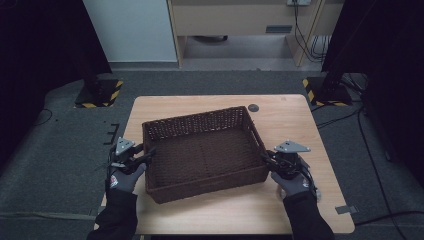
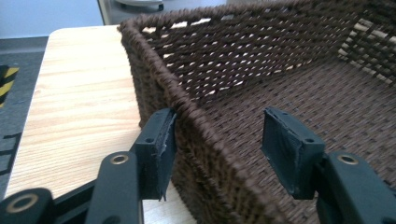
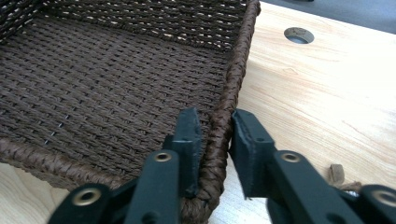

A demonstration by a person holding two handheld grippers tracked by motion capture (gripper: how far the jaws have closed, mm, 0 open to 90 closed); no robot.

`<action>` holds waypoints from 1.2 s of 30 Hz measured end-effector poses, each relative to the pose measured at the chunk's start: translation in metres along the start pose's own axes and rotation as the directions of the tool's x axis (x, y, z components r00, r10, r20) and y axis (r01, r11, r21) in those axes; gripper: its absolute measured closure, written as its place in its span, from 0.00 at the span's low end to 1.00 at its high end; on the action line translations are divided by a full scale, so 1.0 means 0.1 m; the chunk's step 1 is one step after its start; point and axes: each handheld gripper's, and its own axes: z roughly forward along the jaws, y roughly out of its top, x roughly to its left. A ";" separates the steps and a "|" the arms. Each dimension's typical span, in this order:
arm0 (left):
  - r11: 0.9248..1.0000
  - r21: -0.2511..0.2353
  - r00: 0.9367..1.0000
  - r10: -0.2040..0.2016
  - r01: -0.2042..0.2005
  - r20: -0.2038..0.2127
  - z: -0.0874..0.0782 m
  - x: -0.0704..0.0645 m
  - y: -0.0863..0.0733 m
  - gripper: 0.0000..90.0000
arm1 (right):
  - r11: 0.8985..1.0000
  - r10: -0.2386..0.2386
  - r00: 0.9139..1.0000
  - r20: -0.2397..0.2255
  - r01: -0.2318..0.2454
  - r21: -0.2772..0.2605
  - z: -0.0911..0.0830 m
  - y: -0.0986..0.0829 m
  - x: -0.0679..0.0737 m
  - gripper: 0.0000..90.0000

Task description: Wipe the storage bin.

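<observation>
Brown wicker basket (image 1: 205,150) on table (image 1: 295,120); left gripper (image 2: 215,140) spread astride left wall; right gripper (image 3: 215,140) pinching right rim.

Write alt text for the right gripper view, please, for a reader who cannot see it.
The right gripper is closed on the rim of a dark brown woven basket, one black jaw inside the wall and one outside. The basket stands on a light wooden table, which has a small round hole beyond it.

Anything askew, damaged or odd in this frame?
The wicker basket sits skewed on the table, its sides not parallel to the edges. Its weave looks intact, and it holds nothing.
</observation>
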 end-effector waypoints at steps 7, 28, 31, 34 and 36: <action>1.000 0.024 1.000 -0.004 0.004 0.018 0.08 0.05 0.01 0.55 | 0.996 -0.011 1.000 0.004 0.011 -0.088 0.01 0.17 -0.11 0.63; 0.999 0.024 0.999 0.032 -0.033 0.032 0.15 0.12 0.08 0.61 | 1.000 -0.007 1.000 -0.019 0.007 -0.018 0.17 0.12 -0.04 0.80; 0.999 0.027 0.998 0.029 -0.031 0.054 0.11 0.14 0.06 0.61 | 1.000 0.010 0.999 -0.033 -0.011 -0.026 0.08 0.05 0.02 0.79; 0.999 0.031 0.997 0.043 -0.045 0.065 0.04 0.13 0.02 0.60 | 0.999 0.024 0.999 -0.034 -0.024 -0.025 -0.02 -0.02 0.11 0.79; 0.998 0.030 0.997 0.052 -0.054 0.061 0.03 0.12 0.01 0.60 | 0.999 0.021 0.999 -0.031 -0.021 -0.027 -0.04 -0.04 0.13 0.79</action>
